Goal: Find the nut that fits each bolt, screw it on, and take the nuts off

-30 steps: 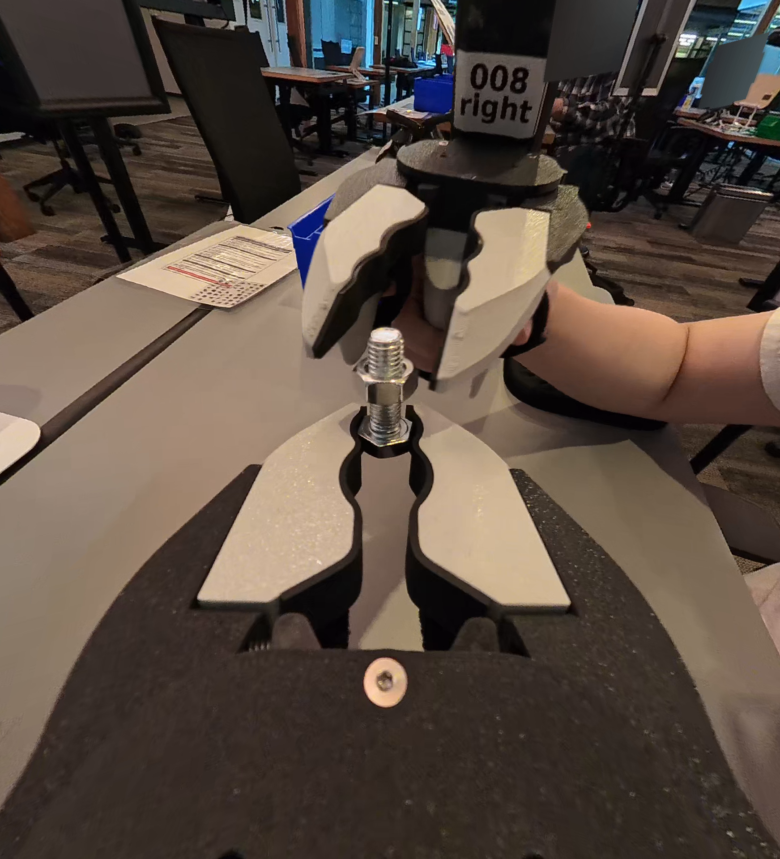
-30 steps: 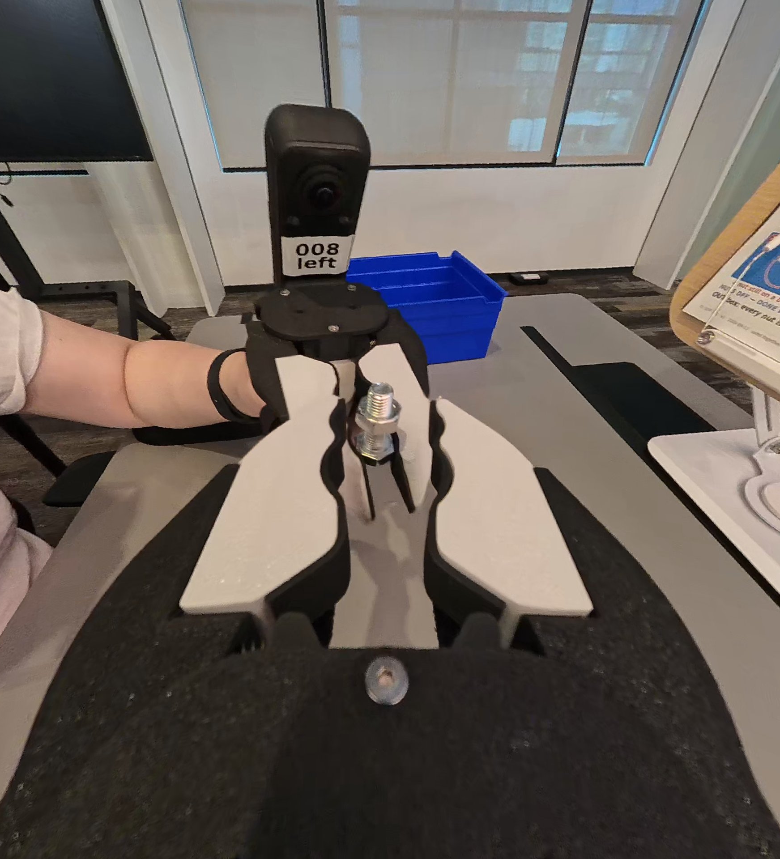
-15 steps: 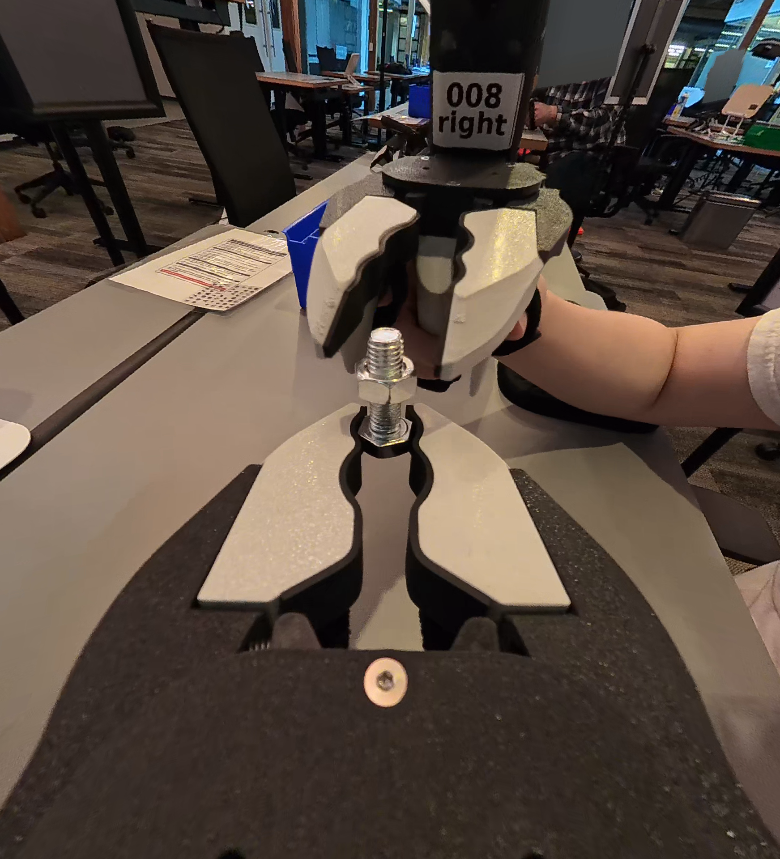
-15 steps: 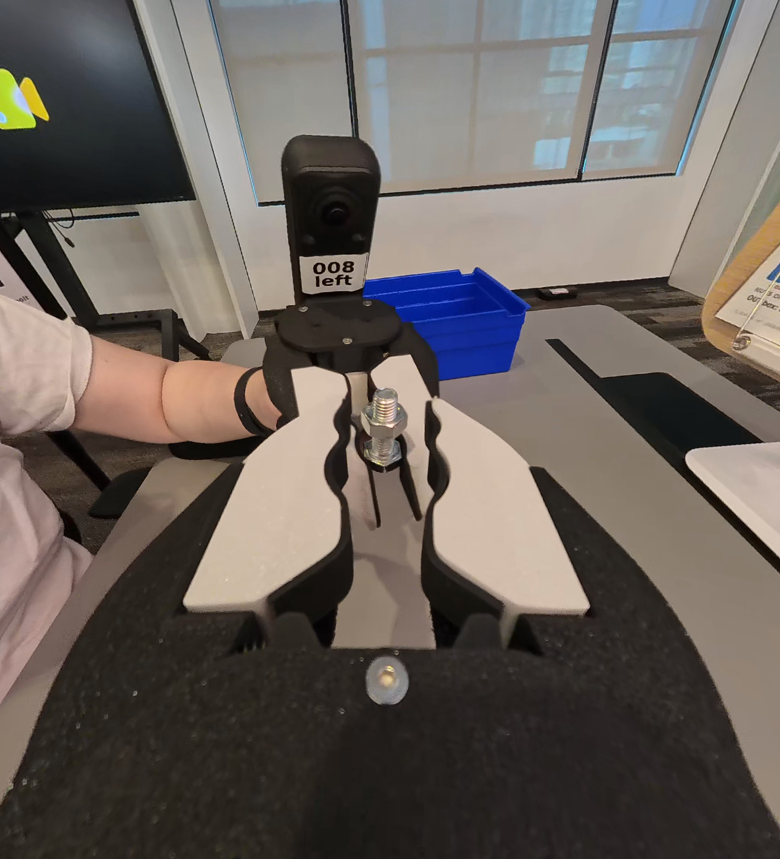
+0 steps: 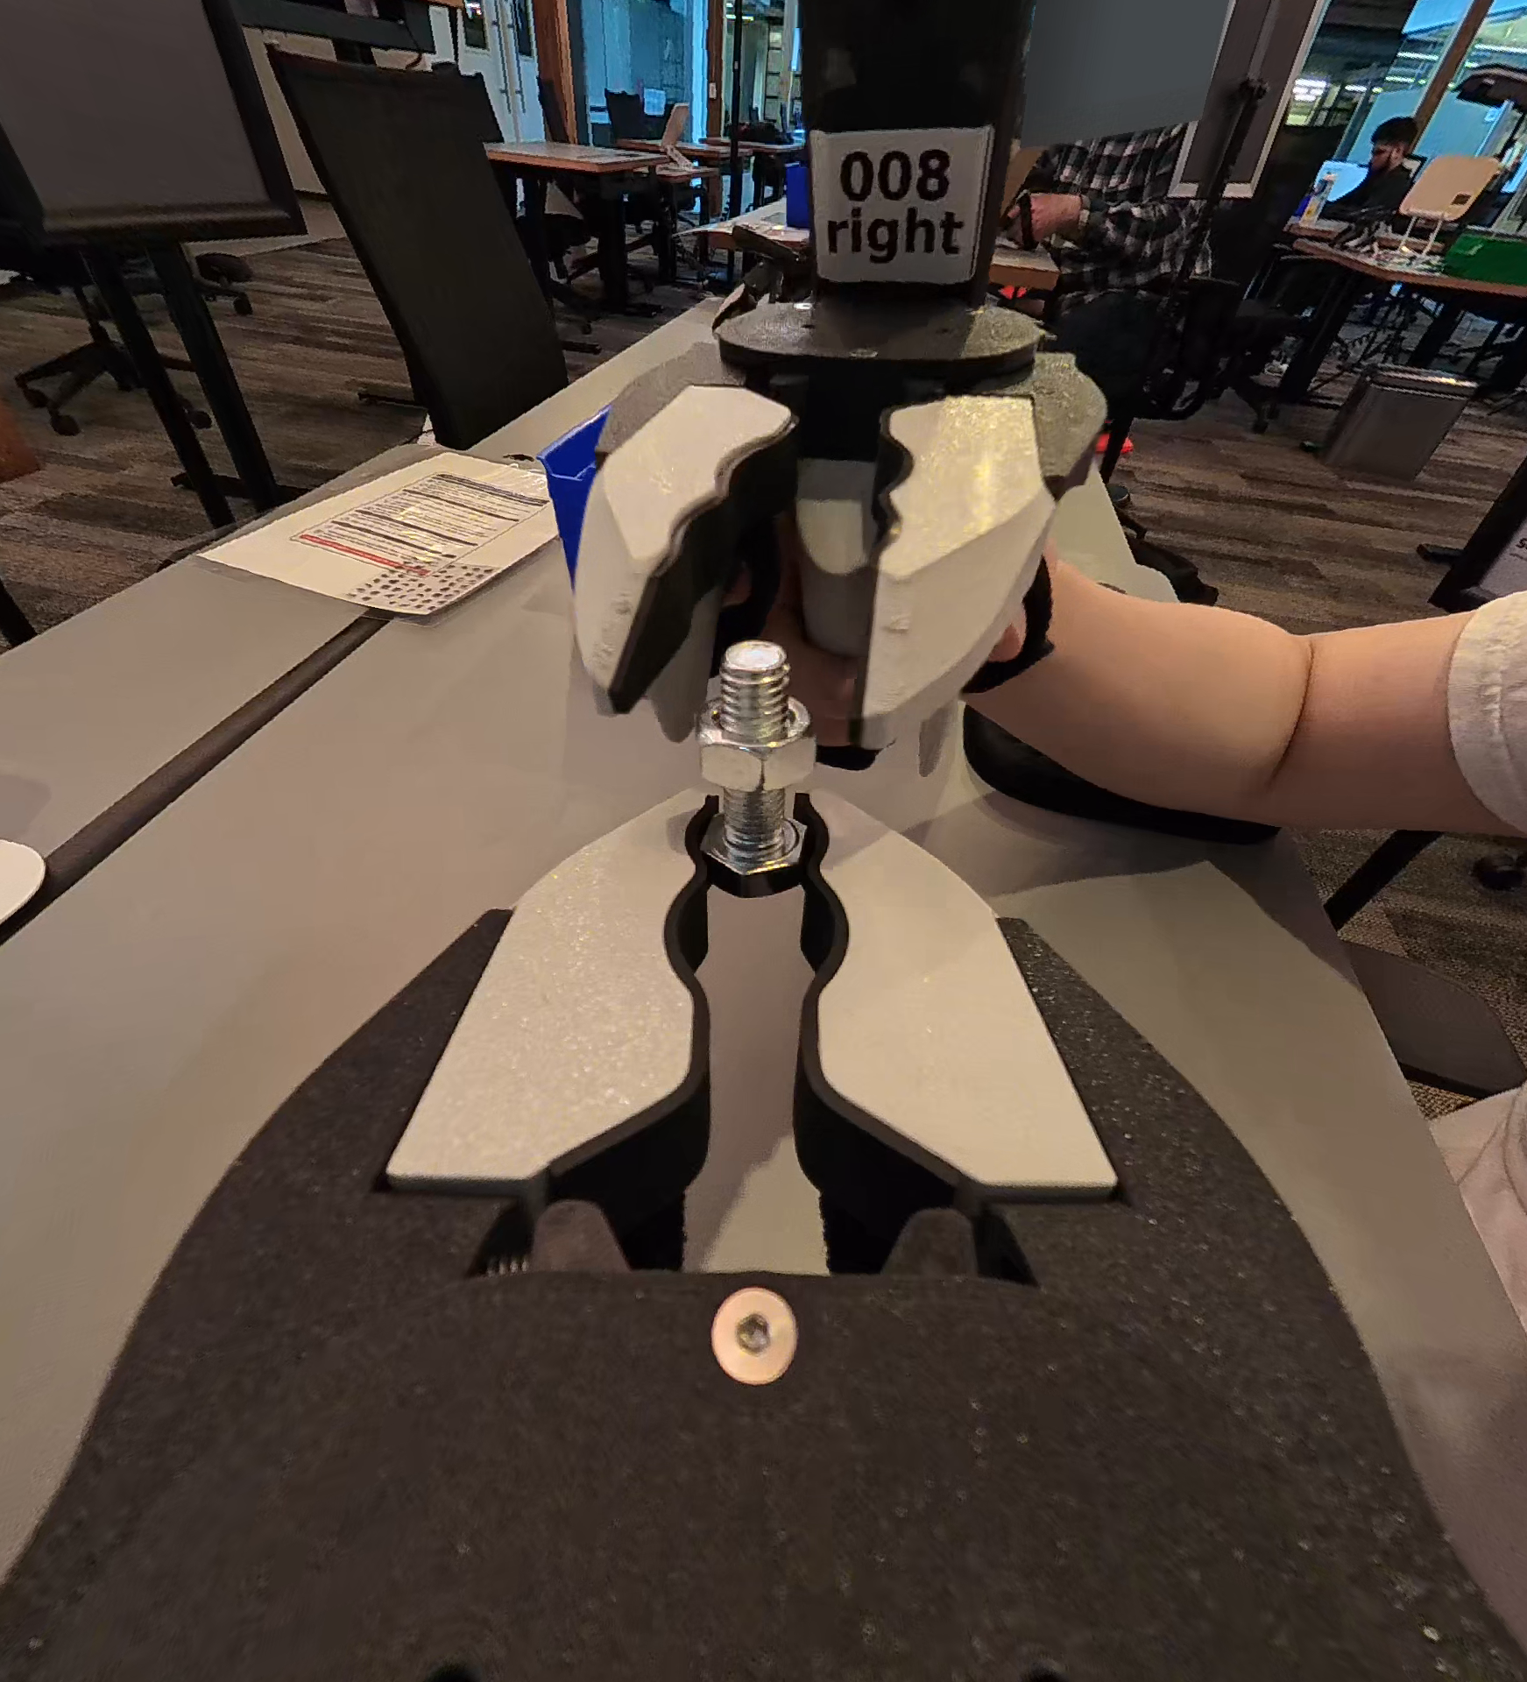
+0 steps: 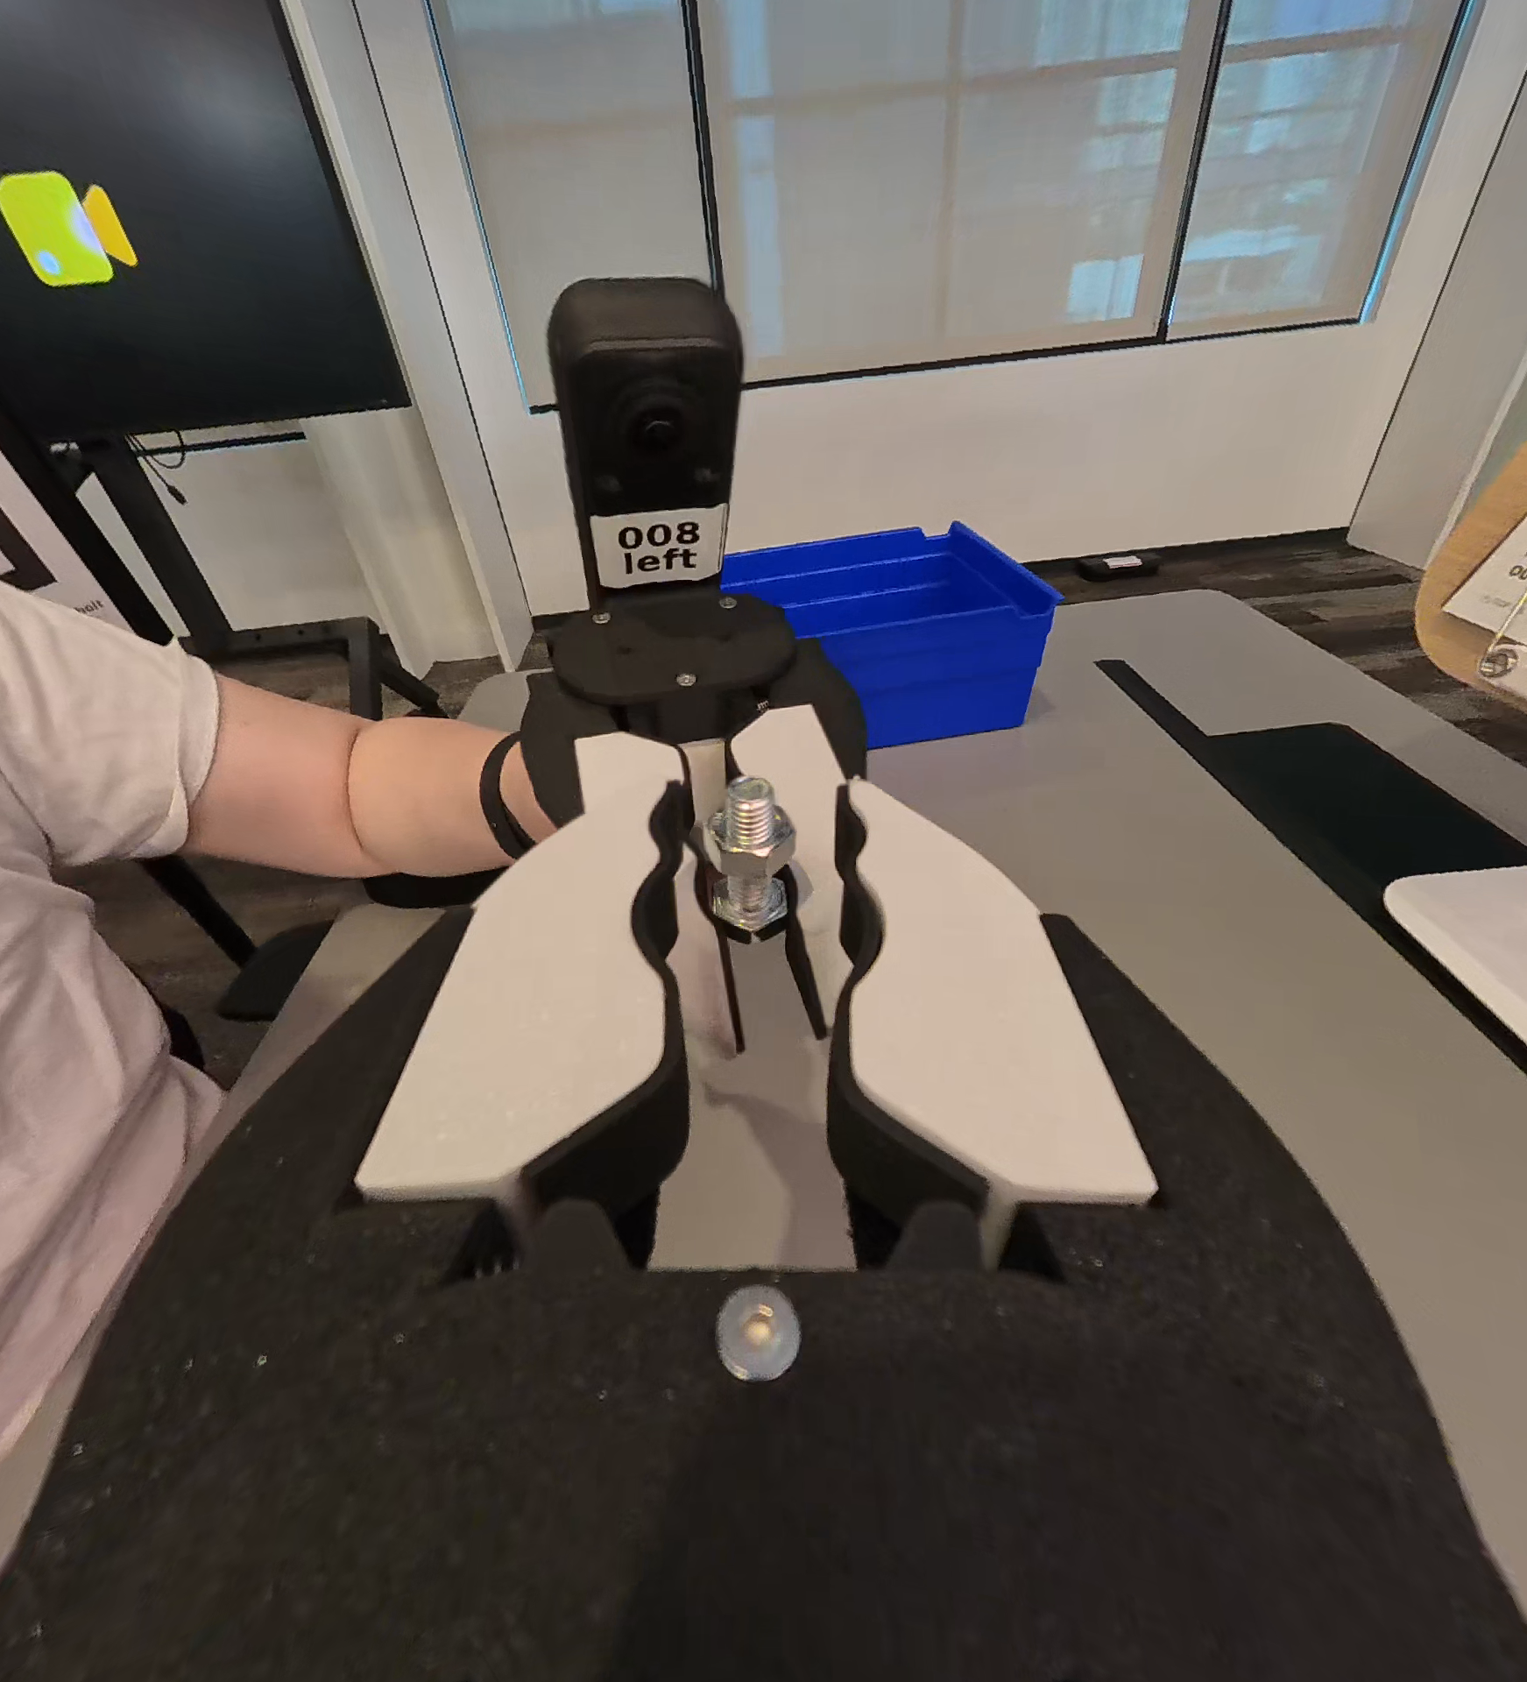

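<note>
Bolt (image 5: 752, 801) stood upright with its head clamped in the left gripper's (image 5: 754, 851) tips, above the grey table (image 5: 304, 819). Nut (image 5: 755, 748) sat partway down the thread. The right gripper (image 6: 755, 865) stood open around the nut, not touching. It should probably close squarely on the nut's flats and turn while the left grip holds firm.

Silver bolt (image 5: 752, 719) and nut (image 5: 754, 752), grey table (image 5: 304, 819), blue bin (image 6: 914, 628), plaid shirt (image 5: 1114, 214); black chair (image 5: 413, 227)

Shiny threaded metal bolt (image 5: 752, 760), bright steel nut (image 5: 755, 748), matt grey table (image 5: 304, 819), glossy blue plastic bin (image 6: 914, 628)
</note>
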`<state>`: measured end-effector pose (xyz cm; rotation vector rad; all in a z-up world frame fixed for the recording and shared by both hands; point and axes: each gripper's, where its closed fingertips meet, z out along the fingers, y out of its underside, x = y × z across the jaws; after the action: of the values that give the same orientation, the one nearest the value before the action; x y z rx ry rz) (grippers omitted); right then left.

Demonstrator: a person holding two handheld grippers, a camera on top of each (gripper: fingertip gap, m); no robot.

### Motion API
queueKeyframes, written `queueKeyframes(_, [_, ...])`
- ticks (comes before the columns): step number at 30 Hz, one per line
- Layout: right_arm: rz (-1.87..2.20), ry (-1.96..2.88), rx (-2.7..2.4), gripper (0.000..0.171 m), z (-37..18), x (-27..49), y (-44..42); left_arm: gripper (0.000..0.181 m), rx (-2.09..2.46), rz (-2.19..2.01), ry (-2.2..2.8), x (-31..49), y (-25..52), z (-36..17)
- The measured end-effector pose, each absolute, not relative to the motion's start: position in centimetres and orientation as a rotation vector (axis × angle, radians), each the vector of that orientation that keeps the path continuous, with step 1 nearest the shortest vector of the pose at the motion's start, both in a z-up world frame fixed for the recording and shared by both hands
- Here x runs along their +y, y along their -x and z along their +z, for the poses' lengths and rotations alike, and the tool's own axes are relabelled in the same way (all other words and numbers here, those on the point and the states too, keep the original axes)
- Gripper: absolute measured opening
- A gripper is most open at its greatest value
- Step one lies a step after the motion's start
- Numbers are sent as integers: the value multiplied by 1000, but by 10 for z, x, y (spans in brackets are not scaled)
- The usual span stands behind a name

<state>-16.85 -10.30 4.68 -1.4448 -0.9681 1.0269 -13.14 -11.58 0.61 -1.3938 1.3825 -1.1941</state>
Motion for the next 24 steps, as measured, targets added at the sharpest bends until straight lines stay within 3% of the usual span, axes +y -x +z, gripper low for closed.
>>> queueKeyframes(24, [1085, 1421, -935, 29, 49, -99, 157, 15, 1361, -1199, 1393, -115, 133, 10])
